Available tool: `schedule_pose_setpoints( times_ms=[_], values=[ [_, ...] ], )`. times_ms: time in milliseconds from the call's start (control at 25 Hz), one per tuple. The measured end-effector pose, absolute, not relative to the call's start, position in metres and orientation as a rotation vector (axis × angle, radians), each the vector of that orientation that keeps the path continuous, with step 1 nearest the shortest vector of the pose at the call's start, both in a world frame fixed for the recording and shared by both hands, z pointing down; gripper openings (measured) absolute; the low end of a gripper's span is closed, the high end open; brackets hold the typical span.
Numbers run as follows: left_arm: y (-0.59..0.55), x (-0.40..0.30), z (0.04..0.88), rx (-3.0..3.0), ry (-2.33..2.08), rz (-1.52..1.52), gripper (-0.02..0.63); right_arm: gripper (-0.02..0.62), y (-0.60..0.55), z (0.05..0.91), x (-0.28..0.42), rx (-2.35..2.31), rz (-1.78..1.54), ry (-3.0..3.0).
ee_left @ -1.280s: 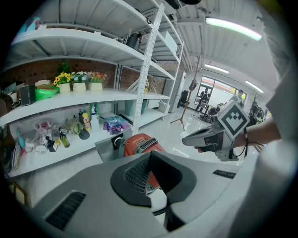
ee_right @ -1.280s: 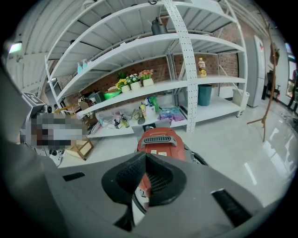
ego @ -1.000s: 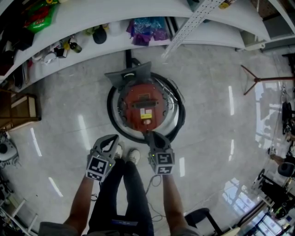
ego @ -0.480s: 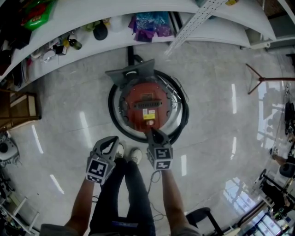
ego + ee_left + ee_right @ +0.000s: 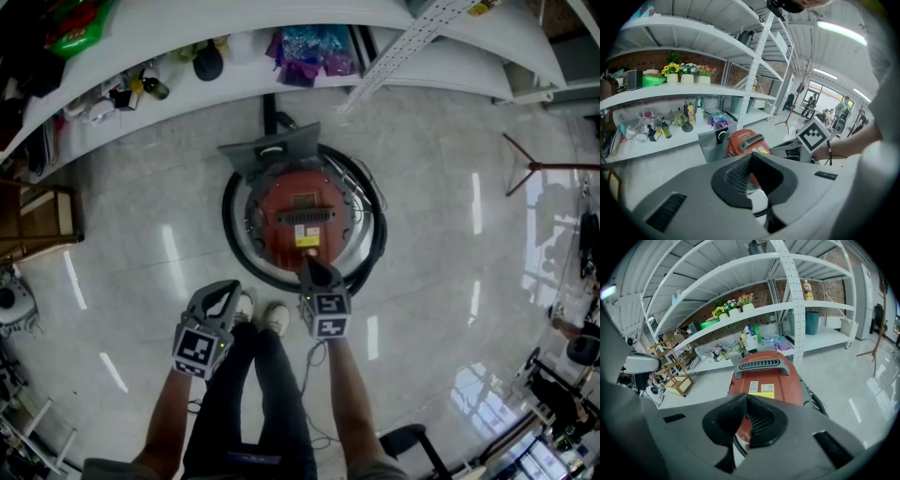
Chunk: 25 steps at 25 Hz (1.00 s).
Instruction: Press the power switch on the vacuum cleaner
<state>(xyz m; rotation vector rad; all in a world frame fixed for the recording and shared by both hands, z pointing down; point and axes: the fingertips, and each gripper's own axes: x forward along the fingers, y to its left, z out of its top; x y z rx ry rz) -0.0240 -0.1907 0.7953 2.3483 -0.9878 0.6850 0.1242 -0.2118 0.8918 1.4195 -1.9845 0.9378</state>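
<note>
A round red vacuum cleaner (image 5: 302, 220) stands on the pale floor, ringed by its coiled black hose (image 5: 234, 239). My right gripper (image 5: 310, 268) is shut, with its tip over the vacuum's near edge. In the right gripper view the closed jaws (image 5: 746, 400) cover the near part of the red body (image 5: 764, 378), below its grey handle and labels; I cannot make out the switch. My left gripper (image 5: 227, 285) is shut and empty, held left of the vacuum above the person's shoes. The left gripper view shows the vacuum (image 5: 746, 142) past the shut jaw tips (image 5: 751, 157).
A grey floor nozzle (image 5: 272, 150) leans at the vacuum's far side. White shelving (image 5: 187, 66) with bottles and bags curves along the back. A wooden rack (image 5: 37, 225) stands at the left, a coat stand (image 5: 544, 164) at the right. The person's feet (image 5: 258, 314) are just before the hose.
My right gripper has moved forward toward the vacuum, its tip now over the near edge. The left gripper has hardly moved.
</note>
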Motion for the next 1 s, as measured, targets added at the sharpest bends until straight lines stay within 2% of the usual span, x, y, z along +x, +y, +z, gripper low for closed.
schedule_pose_setpoints(
  times_ms=[1000],
  values=[
    [-0.186, -0.032, 0.804, 2.313, -0.991, 0.678, 0.008, 0.012, -0.216, 0.919, 0.116, 1.393, 0.969, -1.944]
  ],
)
